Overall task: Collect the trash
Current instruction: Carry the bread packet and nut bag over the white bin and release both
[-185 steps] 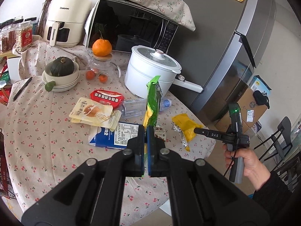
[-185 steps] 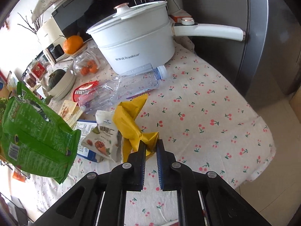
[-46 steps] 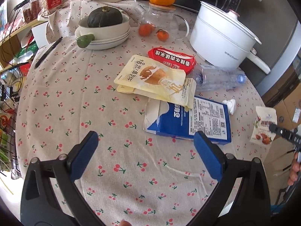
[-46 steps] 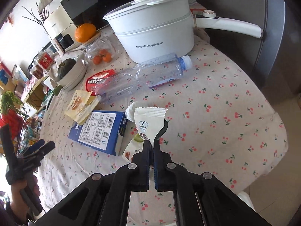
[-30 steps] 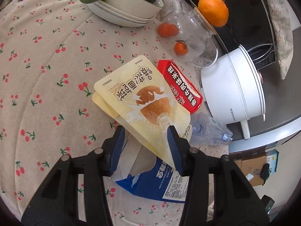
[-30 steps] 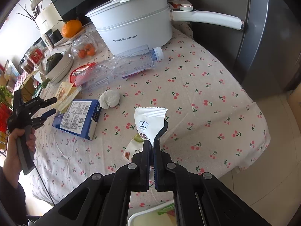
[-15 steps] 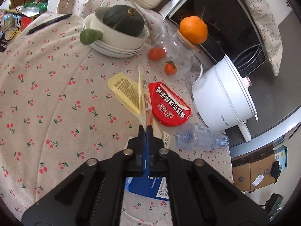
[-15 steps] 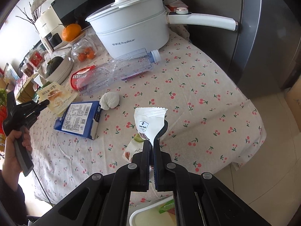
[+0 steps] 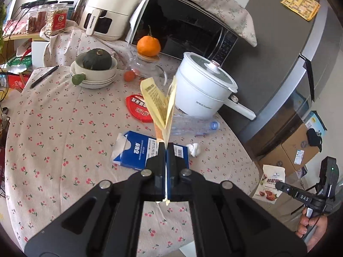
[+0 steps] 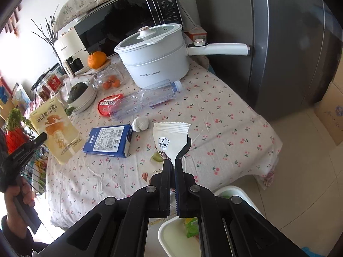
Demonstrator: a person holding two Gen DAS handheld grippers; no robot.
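Left gripper [image 9: 166, 150] pinches the yellow foil pouch [image 9: 159, 105]; right gripper [image 10: 173, 160] pinches the white snack packet [image 10: 169, 137] above the white bin [image 10: 171, 233], presumably for dropping.

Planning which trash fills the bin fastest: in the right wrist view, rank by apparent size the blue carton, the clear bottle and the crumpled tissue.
1. clear bottle, longest.
2. blue carton, slightly shorter but broader, so these two are close.
3. crumpled tissue, clearly smallest.
All lie at similar depth.

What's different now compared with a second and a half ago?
The left tool, open then, has shut on the yellow snack pouch and lifted it off the table. The right tool still holds the white nut packet, now above the white bin. Blue carton, bottle and tissue ball stayed put.
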